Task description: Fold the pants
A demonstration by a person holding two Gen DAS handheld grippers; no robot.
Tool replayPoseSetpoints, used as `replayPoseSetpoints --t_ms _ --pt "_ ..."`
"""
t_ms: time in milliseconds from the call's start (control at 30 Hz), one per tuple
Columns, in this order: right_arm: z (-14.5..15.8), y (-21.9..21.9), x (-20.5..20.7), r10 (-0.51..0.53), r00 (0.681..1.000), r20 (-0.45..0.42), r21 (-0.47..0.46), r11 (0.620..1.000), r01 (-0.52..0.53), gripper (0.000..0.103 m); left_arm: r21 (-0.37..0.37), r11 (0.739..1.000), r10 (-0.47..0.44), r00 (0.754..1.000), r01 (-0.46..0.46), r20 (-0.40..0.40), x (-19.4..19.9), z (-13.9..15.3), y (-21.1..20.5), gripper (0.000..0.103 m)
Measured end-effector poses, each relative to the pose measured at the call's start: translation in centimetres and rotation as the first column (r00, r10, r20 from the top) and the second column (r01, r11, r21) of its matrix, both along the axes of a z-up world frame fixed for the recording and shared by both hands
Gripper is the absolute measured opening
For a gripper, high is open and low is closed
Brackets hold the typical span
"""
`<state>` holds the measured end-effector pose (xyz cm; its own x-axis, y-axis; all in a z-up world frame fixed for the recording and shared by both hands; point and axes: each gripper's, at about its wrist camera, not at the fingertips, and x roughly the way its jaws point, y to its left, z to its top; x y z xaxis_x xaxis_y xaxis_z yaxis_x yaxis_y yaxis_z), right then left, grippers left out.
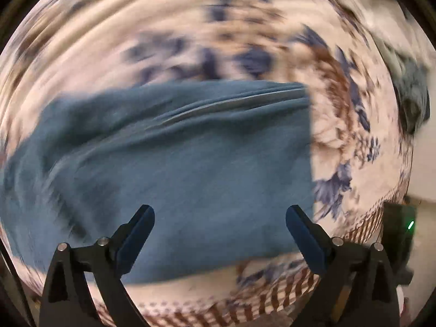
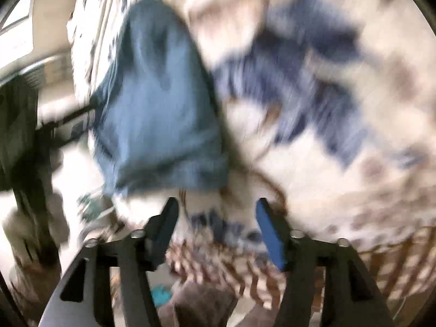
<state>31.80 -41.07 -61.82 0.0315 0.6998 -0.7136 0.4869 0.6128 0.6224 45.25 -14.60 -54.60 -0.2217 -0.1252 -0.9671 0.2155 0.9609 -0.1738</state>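
Blue pants (image 1: 174, 169) lie folded into a thick rectangle with one straight edge, on a bed's floral sheet (image 1: 340, 141). The left hand-held gripper (image 1: 220, 219) hangs above them, released and empty. The right hand-held gripper (image 2: 216, 212) is also released, just beside the pants' edge.

— What do we see of our left claw (image 1: 220, 216)?
— Black plastic arms, silver screws at the joints, dark blue pads.
— And our right claw (image 2: 216, 209)?
— The same black frame and screws; one pad shows brighter blue.
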Motion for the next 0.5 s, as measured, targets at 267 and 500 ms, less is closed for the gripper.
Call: replayPoseSetpoints --t_ms 267,500 --pt "3.9 1.2 2.3 -0.13 0.992 0.003 -0.119 0.984 0.129 0.065 0.03 0.891 0.454 0.888 -0.453 -0.067 -4.0 -1.9 15.7 0.098" --pt "3.6 7.1 1.6 -0.312 0.949 -0.047 0.016 0.95 0.313 0.062 -0.12 0.856 0.498 0.864 -0.504 -0.078 -5.0 -3.4 15.9 0.053"
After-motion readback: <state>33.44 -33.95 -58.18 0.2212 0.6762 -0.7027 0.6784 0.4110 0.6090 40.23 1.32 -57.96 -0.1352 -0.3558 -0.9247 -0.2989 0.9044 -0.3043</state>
